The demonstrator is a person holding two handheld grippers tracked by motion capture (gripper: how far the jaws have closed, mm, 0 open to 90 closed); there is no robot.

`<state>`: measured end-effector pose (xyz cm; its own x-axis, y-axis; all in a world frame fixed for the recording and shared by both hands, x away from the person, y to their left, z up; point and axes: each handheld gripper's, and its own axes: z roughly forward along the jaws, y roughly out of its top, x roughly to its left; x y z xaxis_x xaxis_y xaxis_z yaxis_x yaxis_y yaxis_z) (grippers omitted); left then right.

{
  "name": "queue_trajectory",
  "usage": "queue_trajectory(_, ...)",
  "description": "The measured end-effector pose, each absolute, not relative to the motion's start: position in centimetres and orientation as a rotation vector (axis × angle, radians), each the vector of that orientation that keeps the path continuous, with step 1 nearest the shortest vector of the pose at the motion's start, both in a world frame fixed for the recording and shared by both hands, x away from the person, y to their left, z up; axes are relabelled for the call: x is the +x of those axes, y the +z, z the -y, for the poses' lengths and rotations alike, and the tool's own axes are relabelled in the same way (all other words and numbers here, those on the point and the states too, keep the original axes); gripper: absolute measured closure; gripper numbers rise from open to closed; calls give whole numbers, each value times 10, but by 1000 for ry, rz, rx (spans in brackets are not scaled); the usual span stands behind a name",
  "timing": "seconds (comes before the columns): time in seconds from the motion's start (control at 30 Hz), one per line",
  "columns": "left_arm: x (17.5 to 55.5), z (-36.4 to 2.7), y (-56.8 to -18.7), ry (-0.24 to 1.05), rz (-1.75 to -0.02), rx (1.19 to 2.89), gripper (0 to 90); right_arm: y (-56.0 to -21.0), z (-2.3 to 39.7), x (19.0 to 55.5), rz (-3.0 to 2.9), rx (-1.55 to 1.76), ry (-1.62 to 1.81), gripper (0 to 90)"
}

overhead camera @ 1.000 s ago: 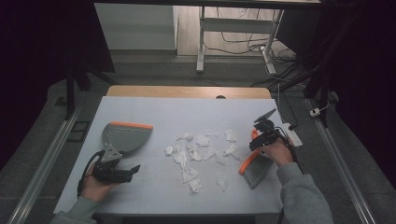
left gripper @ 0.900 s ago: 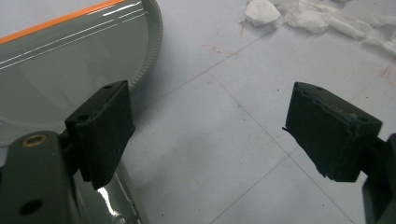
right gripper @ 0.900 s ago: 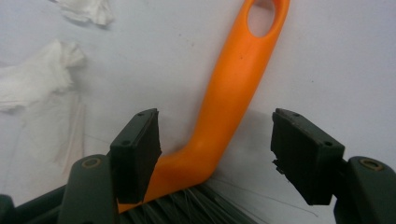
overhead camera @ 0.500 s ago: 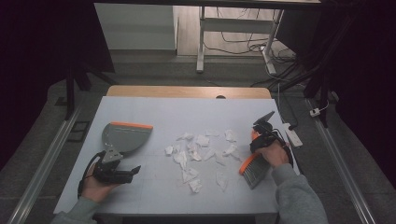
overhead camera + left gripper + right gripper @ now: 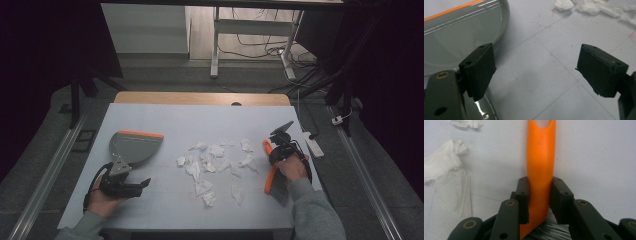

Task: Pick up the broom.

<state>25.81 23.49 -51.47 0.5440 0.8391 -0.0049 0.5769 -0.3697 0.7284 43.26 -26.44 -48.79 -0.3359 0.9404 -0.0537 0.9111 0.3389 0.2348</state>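
We see the table (image 5: 165,117) carrying a pale sheet whose far edge leaves a strip of wood bare at 12 o'clock. Bare sheet lies open beyond the scraps and along the near edge, while the right side is tight: the brush (image 5: 270,176) lies near the sheet's edge at 4 o'clock.

Our right gripper (image 5: 276,151) reaches in from the lower right, forearm sleeved in grey, and its jaws have just been closing; they are now clenched on the brush's orange handle (image 5: 540,165), one pad on each side. The handle is smooth, glossy plastic that narrows toward a hole at its far end, and grey bristles show just below the pads.

Our left gripper (image 5: 536,72) rests low at 8 o'clock, jaws released and wide apart with bare sheet between them. The grey dustpan (image 5: 132,147), smooth with an orange lip, sits at 9 o'clock; in the left gripper view its curved, finely ribbed rim runs just beside the left pad.

Crumpled white paper scraps (image 5: 212,162), soft and torn, are scattered across the middle between dustpan and brush.
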Motion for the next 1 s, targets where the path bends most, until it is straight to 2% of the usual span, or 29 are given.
queue_trajectory(0.37, 260, -236, -516, 483, -1148, 2091, 160, -477, 276, 429, -2550, 1555, 390, 700)
queue_trajectory(0.67, 261, -234, -517, 485, -1162, 2089, 160, -449, 298, 409, -2548, 1480, 773, 701)
queue_trajectory(1.0, 266, -226, -516, 488, -1177, 2095, 160, -435, 330, 389, -2423, 1397, 1153, 700)
